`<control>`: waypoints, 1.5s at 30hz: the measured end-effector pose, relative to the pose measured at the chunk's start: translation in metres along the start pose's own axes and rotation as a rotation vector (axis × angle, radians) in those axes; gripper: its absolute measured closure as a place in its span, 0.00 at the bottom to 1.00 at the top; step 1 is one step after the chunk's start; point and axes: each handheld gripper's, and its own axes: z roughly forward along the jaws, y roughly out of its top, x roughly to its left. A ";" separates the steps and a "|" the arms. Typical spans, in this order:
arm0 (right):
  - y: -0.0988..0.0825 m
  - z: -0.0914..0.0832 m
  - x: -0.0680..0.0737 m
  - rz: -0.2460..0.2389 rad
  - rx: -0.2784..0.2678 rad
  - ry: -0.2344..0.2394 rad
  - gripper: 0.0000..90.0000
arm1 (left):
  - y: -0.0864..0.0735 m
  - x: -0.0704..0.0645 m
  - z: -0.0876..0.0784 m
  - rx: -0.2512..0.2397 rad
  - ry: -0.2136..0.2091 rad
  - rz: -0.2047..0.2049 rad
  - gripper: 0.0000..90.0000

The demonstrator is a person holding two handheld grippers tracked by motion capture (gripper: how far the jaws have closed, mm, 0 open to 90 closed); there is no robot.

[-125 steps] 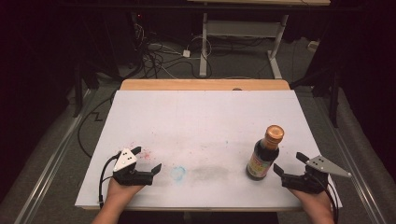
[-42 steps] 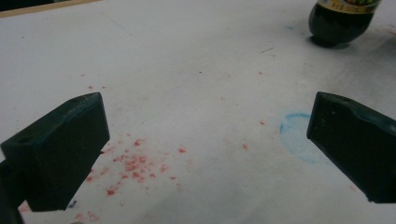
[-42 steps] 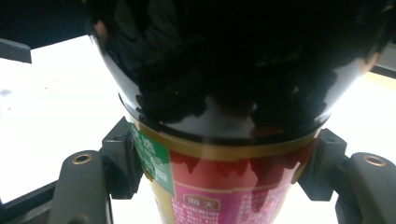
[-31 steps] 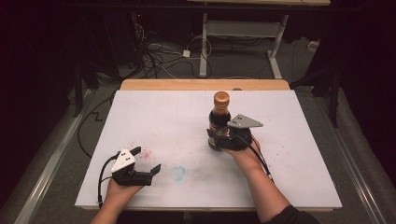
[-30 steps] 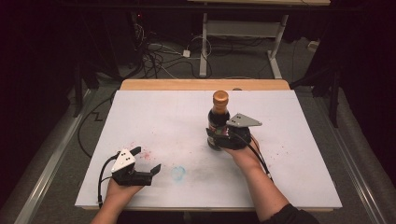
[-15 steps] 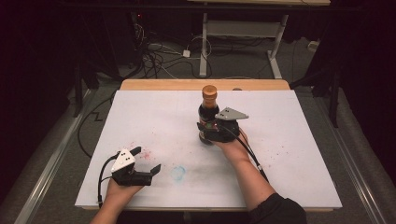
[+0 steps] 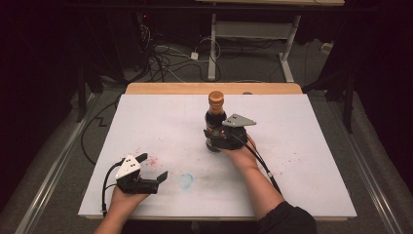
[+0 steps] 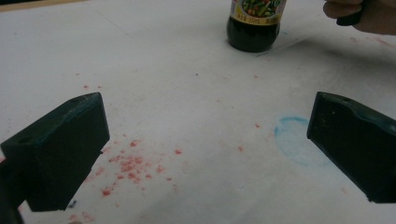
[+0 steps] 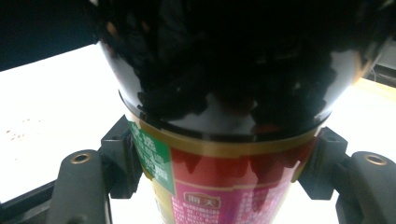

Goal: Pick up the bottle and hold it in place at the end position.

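Bottle [image 7: 215,122] upright at table [image 7: 316,146] centre, clamped low by right gripper [image 7: 220,139]. Left gripper [image 7: 151,168], at 7 o'clock, jaws wide, empty. Risk: tall bottle tips if released abruptly.

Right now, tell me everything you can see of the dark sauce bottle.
The bottle is dark, glossy, glass or plastic, with rounded shoulders, a narrow neck and an orange-brown cap. Its label is red with a gold band and a green panel; the left gripper view shows a yellow one with vegetables. It stands upright on the white table, toward the far middle. The right tool clamps its lower body, one jaw pad on each side.
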 end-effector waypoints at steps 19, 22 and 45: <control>-0.003 -0.002 -0.003 -0.003 0.025 0.008 0.16 | 0.037 0.003 0.020 -0.029 -0.020 -0.002 0.00; -0.003 -0.010 -0.002 0.008 0.008 0.016 0.16 | 0.041 0.003 0.025 -0.032 -0.021 0.004 0.00; -0.008 -0.058 -0.008 0.012 -0.047 0.019 0.41 | 0.073 -0.015 0.069 0.000 -0.084 0.048 0.00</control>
